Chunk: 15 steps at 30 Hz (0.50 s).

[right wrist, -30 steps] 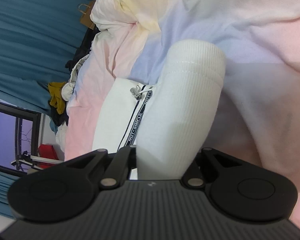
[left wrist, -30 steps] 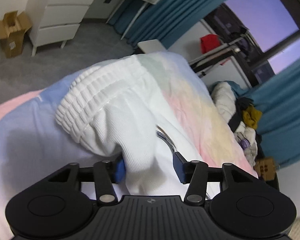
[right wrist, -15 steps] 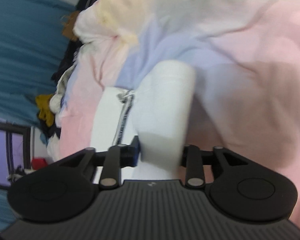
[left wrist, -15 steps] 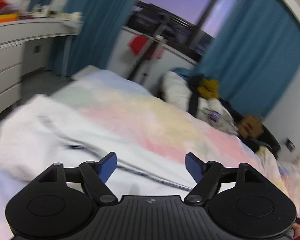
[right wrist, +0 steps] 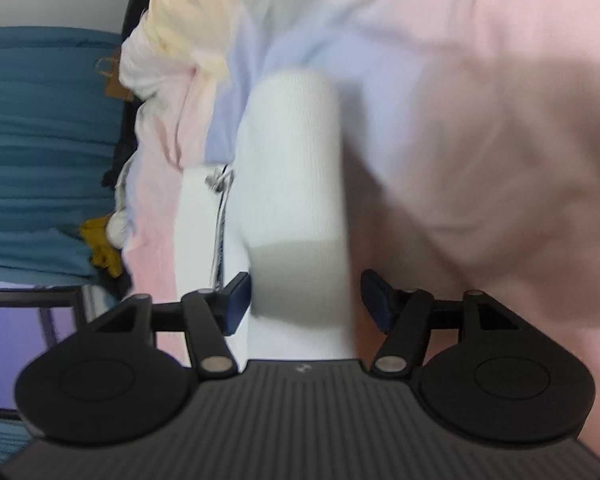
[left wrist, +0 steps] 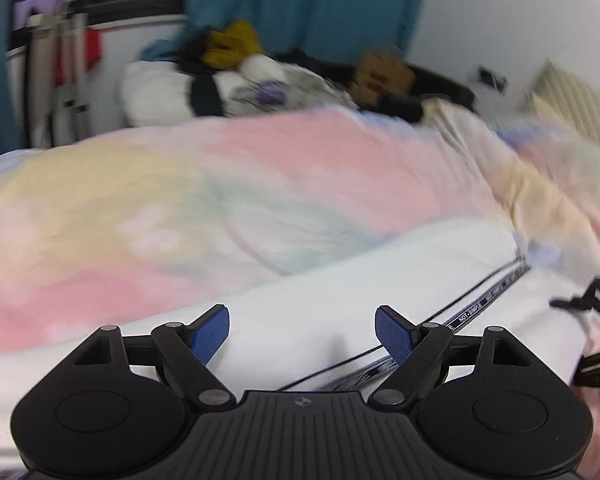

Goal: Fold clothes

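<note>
White trousers with a black lettered side stripe (left wrist: 484, 304) lie across the pastel bedcover (left wrist: 260, 184). My left gripper (left wrist: 302, 334) is open and empty just above the white fabric (left wrist: 340, 280). In the right wrist view a white ribbed cuff (right wrist: 296, 152) sticks up between the fingers of my right gripper (right wrist: 304, 300). Its jaws stand apart, with a gap on the right side of the cuff. The rest of the trousers (right wrist: 200, 220) lies to the left with a drawstring end. My right gripper also shows at the edge of the left wrist view (left wrist: 592, 320).
A heap of clothes (left wrist: 236, 80) and a brown paper bag (left wrist: 380, 76) lie beyond the bed. Teal curtains (left wrist: 300, 4) hang behind, a rack (left wrist: 64, 68) stands at left. A headboard (left wrist: 572, 108) is at right. Curtains (right wrist: 48, 152) fill the left of the right wrist view.
My left gripper let go of the white waistband, opened and swung right across the bed. My right gripper's jaws spread apart around the cuff, which has sunk lower.
</note>
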Tool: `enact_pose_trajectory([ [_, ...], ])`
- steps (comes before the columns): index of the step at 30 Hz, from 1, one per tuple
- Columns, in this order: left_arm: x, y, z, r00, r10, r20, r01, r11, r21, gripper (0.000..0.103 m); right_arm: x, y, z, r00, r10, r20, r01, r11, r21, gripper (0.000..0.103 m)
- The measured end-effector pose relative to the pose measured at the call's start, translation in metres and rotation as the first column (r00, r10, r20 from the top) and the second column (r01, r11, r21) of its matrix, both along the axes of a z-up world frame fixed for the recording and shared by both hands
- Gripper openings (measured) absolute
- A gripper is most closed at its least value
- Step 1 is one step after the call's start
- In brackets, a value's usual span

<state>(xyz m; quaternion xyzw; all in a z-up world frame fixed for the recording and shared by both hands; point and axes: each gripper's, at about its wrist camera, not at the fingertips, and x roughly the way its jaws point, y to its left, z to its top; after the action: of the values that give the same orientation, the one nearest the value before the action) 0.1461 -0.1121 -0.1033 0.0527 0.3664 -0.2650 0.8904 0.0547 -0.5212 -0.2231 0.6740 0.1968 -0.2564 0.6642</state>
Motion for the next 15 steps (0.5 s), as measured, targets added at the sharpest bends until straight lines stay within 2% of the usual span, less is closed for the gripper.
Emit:
enact_pose_trajectory([
  [1,0.006,-0.011,-0.009,1.0,-0.007,-0.005,0.007,1.0,0.015,0.082,0.006,0.0,-0.003,1.0,0.01,0.012,-0.01,1.0,-0.005,0.064],
  [4,0.026,-0.031,-0.035,0.999,-0.023,-0.024,0.024,0.998,0.05,0.081,0.032,0.005,0.004,0.999,0.043,-0.006,-0.043,0.992,-0.121,0.063],
  [6,0.036,-0.044,-0.043,0.998,-0.064,-0.016,0.064,0.997,0.046,0.081,0.038,0.012,0.008,1.0,0.012,-0.022,-0.016,0.985,-0.174,0.063],
  [10,0.06,-0.073,-0.048,0.982,-0.191,0.0,0.191,0.981,0.038,0.081,0.025,0.015,0.013,0.997,-0.077,-0.007,0.076,0.988,-0.134,0.063],
  [15,0.093,-0.135,-0.043,0.909,-0.416,-0.001,0.416,0.909,0.001,0.077,0.008,0.002,0.012,0.987,-0.163,-0.013,0.16,0.979,-0.123,0.063],
])
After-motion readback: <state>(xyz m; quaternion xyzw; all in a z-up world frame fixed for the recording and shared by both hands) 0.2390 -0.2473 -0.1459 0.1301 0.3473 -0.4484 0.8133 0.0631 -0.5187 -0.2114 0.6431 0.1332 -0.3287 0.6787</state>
